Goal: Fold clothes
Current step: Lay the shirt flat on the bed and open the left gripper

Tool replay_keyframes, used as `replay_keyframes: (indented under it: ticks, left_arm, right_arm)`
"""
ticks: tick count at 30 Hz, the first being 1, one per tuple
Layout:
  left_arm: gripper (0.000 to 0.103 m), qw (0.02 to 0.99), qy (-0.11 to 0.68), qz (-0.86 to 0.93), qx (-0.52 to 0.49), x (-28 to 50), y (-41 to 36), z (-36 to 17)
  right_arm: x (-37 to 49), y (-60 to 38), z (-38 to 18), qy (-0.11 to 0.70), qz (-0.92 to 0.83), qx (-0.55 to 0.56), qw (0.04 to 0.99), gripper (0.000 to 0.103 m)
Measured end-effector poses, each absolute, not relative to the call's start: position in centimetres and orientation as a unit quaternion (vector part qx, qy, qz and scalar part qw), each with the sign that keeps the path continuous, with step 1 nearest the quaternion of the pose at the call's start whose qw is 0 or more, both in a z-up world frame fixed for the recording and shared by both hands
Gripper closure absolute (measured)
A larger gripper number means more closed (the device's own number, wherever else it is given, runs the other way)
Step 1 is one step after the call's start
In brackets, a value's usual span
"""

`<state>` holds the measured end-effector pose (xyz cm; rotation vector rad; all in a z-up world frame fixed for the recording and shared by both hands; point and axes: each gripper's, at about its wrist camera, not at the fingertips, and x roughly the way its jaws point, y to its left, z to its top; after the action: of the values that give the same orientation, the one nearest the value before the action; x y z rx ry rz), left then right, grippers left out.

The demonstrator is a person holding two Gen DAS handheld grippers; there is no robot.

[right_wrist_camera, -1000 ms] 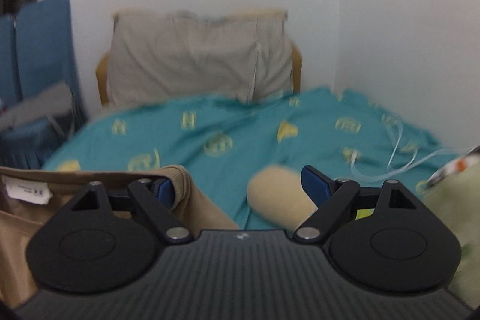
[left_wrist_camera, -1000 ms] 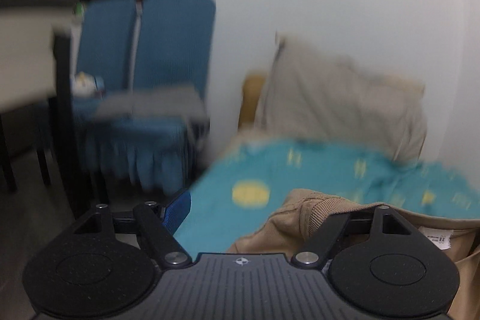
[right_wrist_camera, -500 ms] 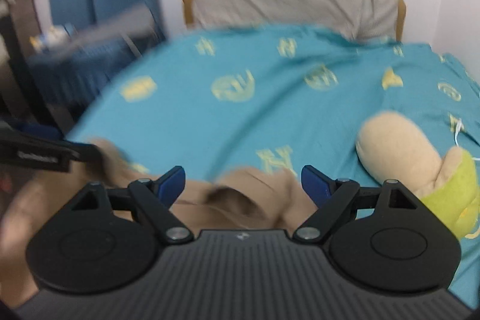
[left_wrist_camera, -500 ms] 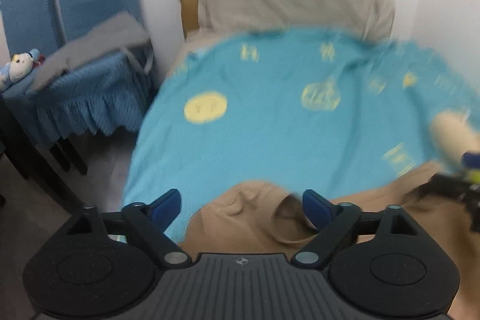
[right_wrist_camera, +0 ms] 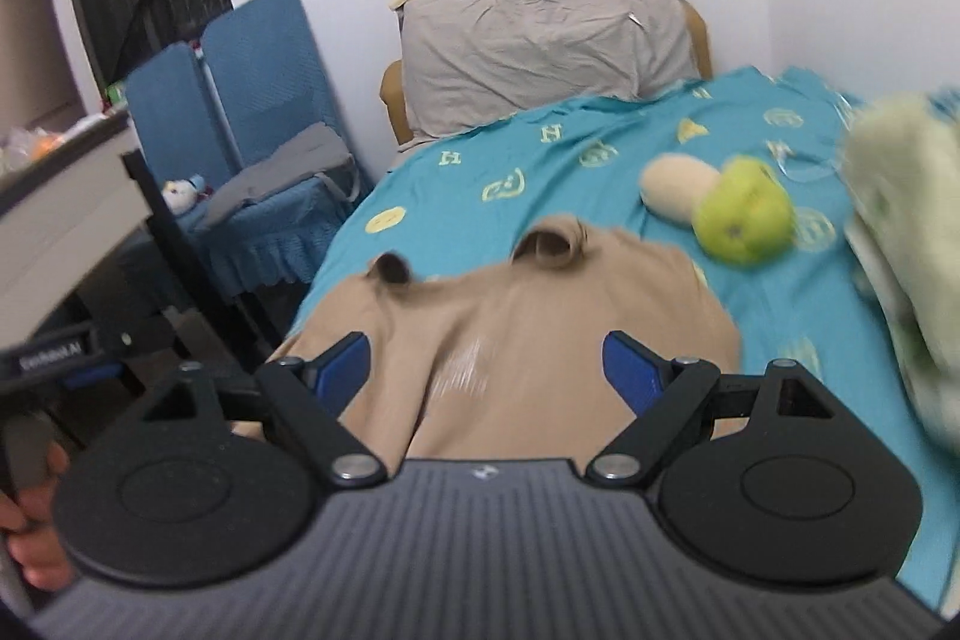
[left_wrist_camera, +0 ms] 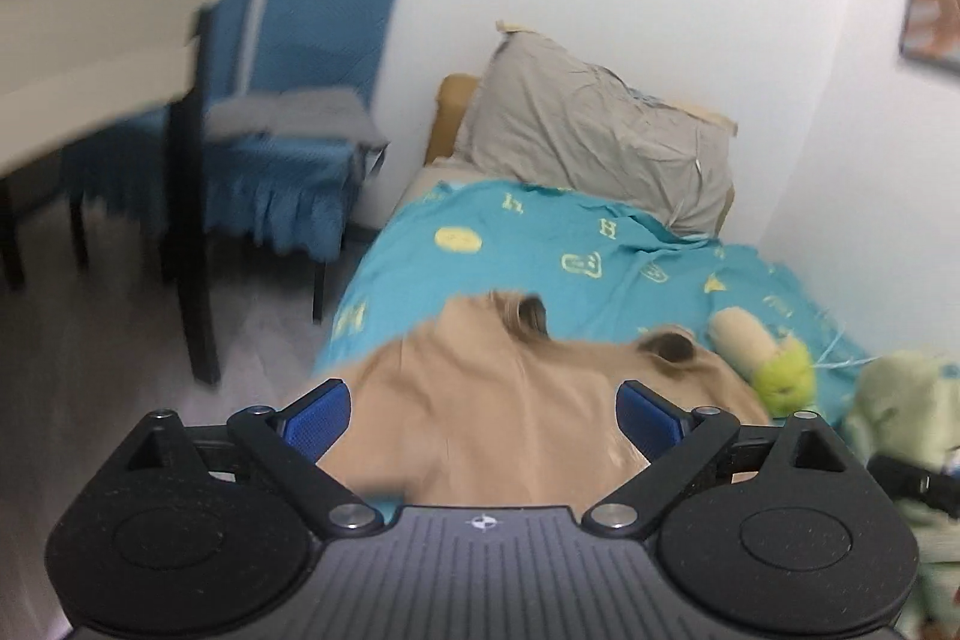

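Observation:
A tan garment (left_wrist_camera: 498, 400) lies spread on the teal bedsheet (left_wrist_camera: 540, 244), its two cuff openings pointing toward the pillow. It also shows in the right wrist view (right_wrist_camera: 510, 328). My left gripper (left_wrist_camera: 483, 415) is open and empty, raised above the garment's near part. My right gripper (right_wrist_camera: 486, 370) is open and empty too, above the garment. The left gripper's body (right_wrist_camera: 54, 352) shows at the left edge of the right wrist view.
A grey pillow (right_wrist_camera: 540, 40) leans on the headboard. A green and beige plush toy (right_wrist_camera: 720, 202) and a pale green plush (right_wrist_camera: 900, 220) lie on the bed's right. Blue chairs (left_wrist_camera: 300, 88) and a table (left_wrist_camera: 90, 58) stand left of the bed.
Both grippers let go of the garment's collar edge and opened. The garment dropped flat onto the bed. Both grippers then pulled back and up.

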<state>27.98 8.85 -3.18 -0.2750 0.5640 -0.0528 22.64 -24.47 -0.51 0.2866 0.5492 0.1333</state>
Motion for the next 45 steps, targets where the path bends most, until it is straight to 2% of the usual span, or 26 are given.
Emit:
replay_keyframes:
  ticks: [7, 15, 23, 28, 33, 35, 40, 42, 43, 44, 45]
  left_arm:
    - [0.006, 0.939, 0.283, -0.023, -0.196, 19.7, 12.1, -6.0]
    - [0.006, 0.908, 0.302, -0.031, -0.289, 19.2, 13.8, -9.6]
    - [0.008, 0.822, 0.318, -0.009, -0.472, 26.0, 16.2, -13.3]
    - [0.012, 0.793, 0.317, 0.009, -0.52, 30.7, 16.4, -16.8]
    - [0.019, 0.764, 0.289, 0.017, -0.576, 34.1, 16.7, -20.0]
    - [0.028, 0.772, 0.272, 0.038, -0.573, 35.0, 16.9, -20.3]
    - [0.042, 0.77, 0.251, 0.09, -0.579, 38.0, 18.3, -21.1]
    - [0.064, 0.78, 0.268, 0.104, -0.555, 39.4, 18.5, -20.9]
    - [0.09, 0.788, 0.281, 0.111, -0.537, 40.1, 18.5, -20.6]
    - [0.101, 0.796, 0.294, 0.115, -0.517, 40.8, 18.6, -20.3]
    - [0.101, 0.807, 0.298, 0.114, -0.496, 41.4, 18.7, -19.7]
  right_arm:
    - [13.7, -24.4, -1.6, 0.272, 0.059, 0.147, 0.949, 0.017]
    - [12.3, -24.8, -1.9, 0.264, 0.047, 0.157, 0.95, 0.017]
    - [13.8, -25.6, -3.5, 0.285, 0.04, 0.216, 0.933, 0.017]
    - [16.1, -25.9, -4.7, 0.308, 0.045, 0.259, 0.914, 0.017]
    - [18.2, -25.3, -5.4, 0.302, 0.038, 0.22, 0.927, 0.017]
    - [19.2, -25.1, -5.9, 0.309, 0.041, 0.215, 0.925, 0.017]
    - [20.8, -25.1, -7.3, 0.337, 0.047, 0.234, 0.911, 0.017]
    - [21.0, -25.0, -7.5, 0.343, 0.049, 0.241, 0.907, 0.017]
    - [21.1, -25.0, -7.6, 0.346, 0.05, 0.246, 0.904, 0.017]
    - [21.2, -25.1, -7.7, 0.347, 0.051, 0.251, 0.902, 0.017]
    - [21.2, -25.2, -7.8, 0.349, 0.05, 0.255, 0.9, 0.017]
